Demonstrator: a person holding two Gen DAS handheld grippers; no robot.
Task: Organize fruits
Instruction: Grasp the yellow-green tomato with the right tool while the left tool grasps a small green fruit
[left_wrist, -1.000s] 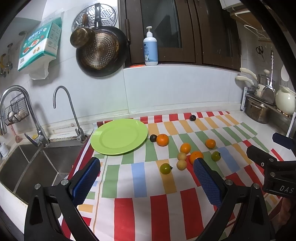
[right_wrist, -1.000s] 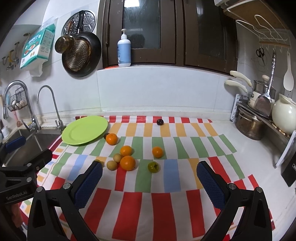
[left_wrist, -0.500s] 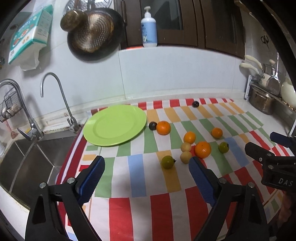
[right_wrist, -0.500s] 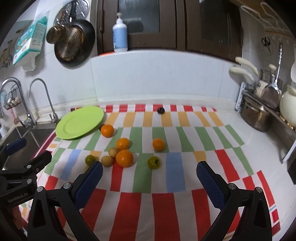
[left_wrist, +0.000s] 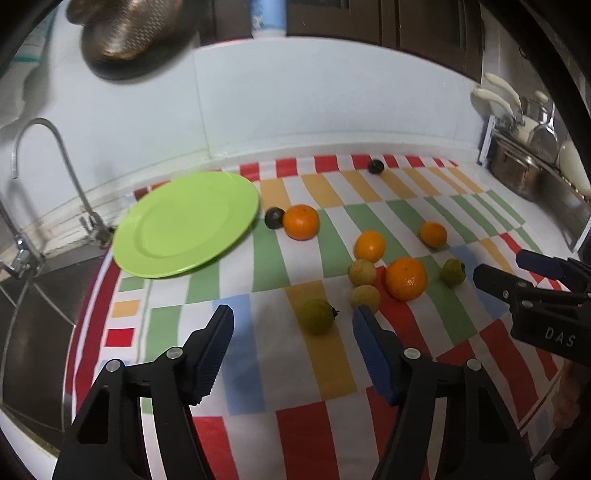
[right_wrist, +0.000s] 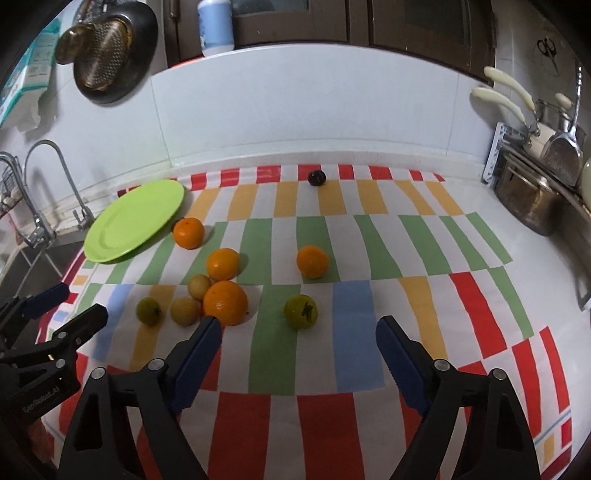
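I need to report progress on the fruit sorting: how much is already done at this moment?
Done: nothing; the green plate is bare. In hand: nothing either; the left tongs and right tongs have just been closing, each empty, near a green fruit. Left: all oranges, yellow, green and dark fruits on the striped cloth.

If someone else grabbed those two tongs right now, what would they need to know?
Left tongs: open, empty, jaws just been closing, with a green round fruit just ahead of them.
Right tongs: open, empty, jaws also just been closing, near the other green fruit.
Flat lime-green plate: bare, on the striped cloth by the sink.
Fruits: four oranges, two yellowish fruits, two green, two dark ones, all loose on the cloth.
Done: nothing sorted yet.
Left: every fruit remains to be organized.
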